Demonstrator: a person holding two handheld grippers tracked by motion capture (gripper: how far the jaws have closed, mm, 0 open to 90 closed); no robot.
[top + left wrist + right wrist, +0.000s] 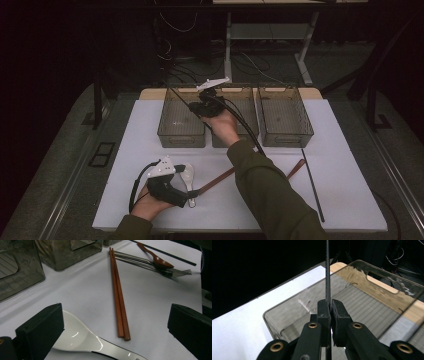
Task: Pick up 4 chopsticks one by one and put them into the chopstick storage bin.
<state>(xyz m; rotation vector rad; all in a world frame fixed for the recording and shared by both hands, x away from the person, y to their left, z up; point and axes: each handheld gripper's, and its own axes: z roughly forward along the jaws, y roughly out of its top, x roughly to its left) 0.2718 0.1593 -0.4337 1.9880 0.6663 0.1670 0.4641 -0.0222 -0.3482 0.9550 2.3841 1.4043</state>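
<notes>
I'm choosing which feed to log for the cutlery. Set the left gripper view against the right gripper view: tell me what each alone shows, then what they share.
Left gripper view alone: a glossy white ceramic spoon between the open black fingers, a pair of reddish-brown wooden chopsticks, silver metal forks and a brown wooden spoon.

Right gripper view alone: black fingers shut on a thin black chopstick above a bin, and a strip of light wooden tabletop.

Shared: smoky translucent plastic bins and the white table mat.

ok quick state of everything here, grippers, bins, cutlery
left gripper: open, over the white spoon
right gripper: shut on black chopstick, above the left bin
wooden chopsticks: paired, flat on the mat
forks: flat
brown spoon: resting on forks
</notes>
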